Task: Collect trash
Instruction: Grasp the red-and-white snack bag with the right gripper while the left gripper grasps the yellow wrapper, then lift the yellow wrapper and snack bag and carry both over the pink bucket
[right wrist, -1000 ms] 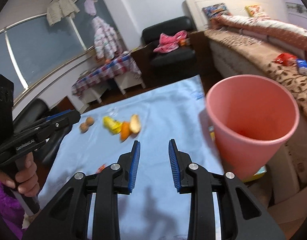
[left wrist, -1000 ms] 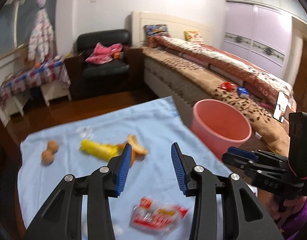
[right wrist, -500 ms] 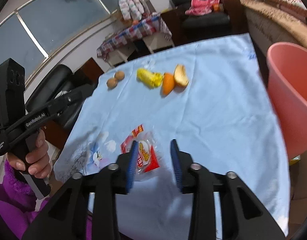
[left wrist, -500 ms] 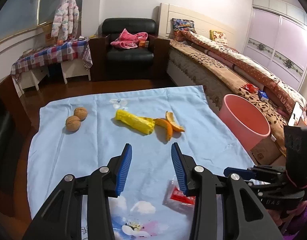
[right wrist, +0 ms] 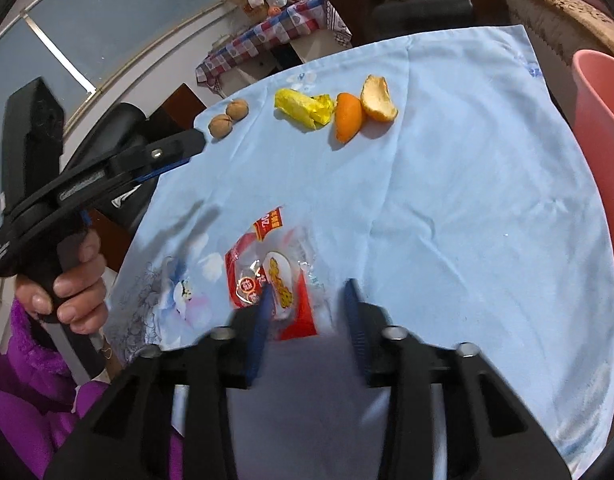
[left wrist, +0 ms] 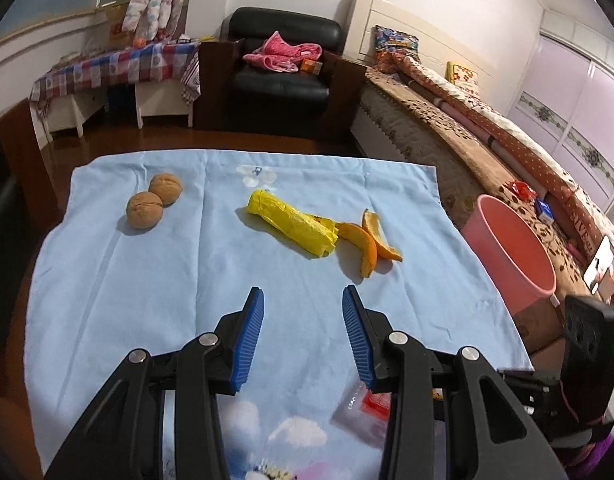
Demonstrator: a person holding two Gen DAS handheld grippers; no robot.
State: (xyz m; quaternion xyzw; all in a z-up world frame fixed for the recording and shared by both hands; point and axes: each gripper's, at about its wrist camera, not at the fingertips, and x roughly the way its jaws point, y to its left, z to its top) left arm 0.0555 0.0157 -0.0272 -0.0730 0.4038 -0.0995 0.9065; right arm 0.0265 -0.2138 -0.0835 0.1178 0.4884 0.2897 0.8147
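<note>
Right hand-held gripper (right wrist: 307, 300) closing over the red snack wrapper (right wrist: 275, 284), pads apart; left hand-held gripper (left wrist: 303, 312) wide apart, empty.

Each camera rides on a hand-held gripper, looking forward and steeply down along its fingers, close above the tabletop (left wrist: 119, 280). Both views share the blue cloth, the walnuts (left wrist: 145, 210), yellow wrapper (right wrist: 303, 110), orange peel (right wrist: 349, 122) and pink bin (left wrist: 515, 252).
</note>
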